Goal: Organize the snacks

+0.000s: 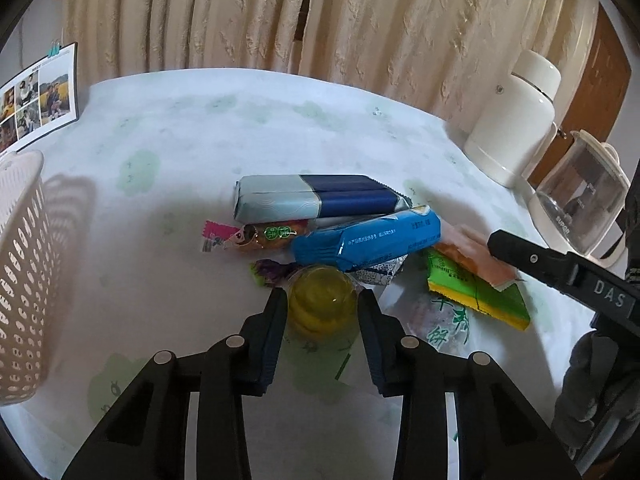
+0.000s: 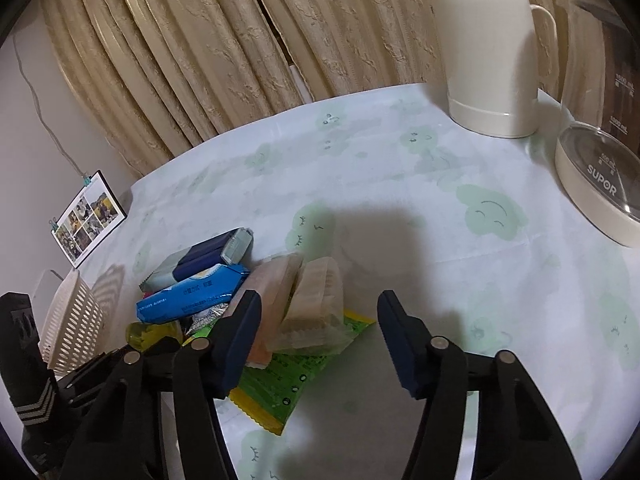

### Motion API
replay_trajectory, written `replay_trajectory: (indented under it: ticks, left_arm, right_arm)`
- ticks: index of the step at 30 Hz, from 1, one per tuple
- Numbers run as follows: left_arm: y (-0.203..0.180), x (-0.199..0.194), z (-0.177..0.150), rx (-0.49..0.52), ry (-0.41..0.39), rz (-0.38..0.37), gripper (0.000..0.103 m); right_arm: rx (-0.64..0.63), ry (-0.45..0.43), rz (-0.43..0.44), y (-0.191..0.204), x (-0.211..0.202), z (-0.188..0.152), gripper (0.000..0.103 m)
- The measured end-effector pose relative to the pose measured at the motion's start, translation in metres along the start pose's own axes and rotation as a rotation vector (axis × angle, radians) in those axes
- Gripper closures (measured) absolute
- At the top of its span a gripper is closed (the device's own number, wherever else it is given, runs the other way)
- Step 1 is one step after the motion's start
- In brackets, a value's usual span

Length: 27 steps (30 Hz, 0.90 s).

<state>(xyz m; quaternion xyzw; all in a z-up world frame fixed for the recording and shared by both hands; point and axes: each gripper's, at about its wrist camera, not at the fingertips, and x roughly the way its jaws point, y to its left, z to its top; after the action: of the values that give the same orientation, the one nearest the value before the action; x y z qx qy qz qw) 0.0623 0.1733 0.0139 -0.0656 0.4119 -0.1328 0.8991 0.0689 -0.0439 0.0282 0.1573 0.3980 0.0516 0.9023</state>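
- The left gripper has its two fingers on either side of a yellow jelly cup, pads touching or just beside its sides; whether it actually squeezes cannot be told.
- The jelly cup sits at the near edge of the snack pile on the table, just beside a bright blue packet that lies partly over a grey and navy pack.
- A small pink-ended candy wrapper pokes out on the pile's left; a green and yellow packet lies to its right, with an orange wafer pack resting on it.
- The right gripper hangs with its jaws spread wide, holding nothing (its left finger is beside the orange pack, its right finger over bare cloth).
- A clear-wrapped biscuit pack lies between the right gripper's fingers, closer to the left one.
- A white slotted basket stands at the table's left edge, well apart from the pile, with bare cloth between.
- Open cloth stretches behind the pile to the curtain.
- A cream flask and a glass kettle crowd the far right corner.
- A photo card leans by the far left edge.
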Motion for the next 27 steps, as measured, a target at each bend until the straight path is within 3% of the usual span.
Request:
replay_trajectory:
  ticks: [16, 19, 21, 27]
  left_arm:
    - [0.003, -0.043, -0.002, 0.026, -0.122, 0.022, 0.069]
    - [0.005, -0.048, -0.001, 0.025, -0.139, 0.007, 0.082]
    - [0.006, -0.053, 0.0, 0.022, -0.154, 0.004, 0.083]
    - [0.006, -0.041, -0.002, 0.014, -0.099, 0.004, 0.082]
  right_arm:
    - [0.06, -0.028, 0.003, -0.011, -0.004, 0.001, 0.05]
    - [0.066, -0.021, 0.002, -0.014, -0.002, 0.0, 0.052]
    - [0.074, -0.014, 0.003, -0.016, 0.0, 0.0, 0.052]
    - [0.064, -0.012, 0.002, -0.016, 0.003, -0.002, 0.053]
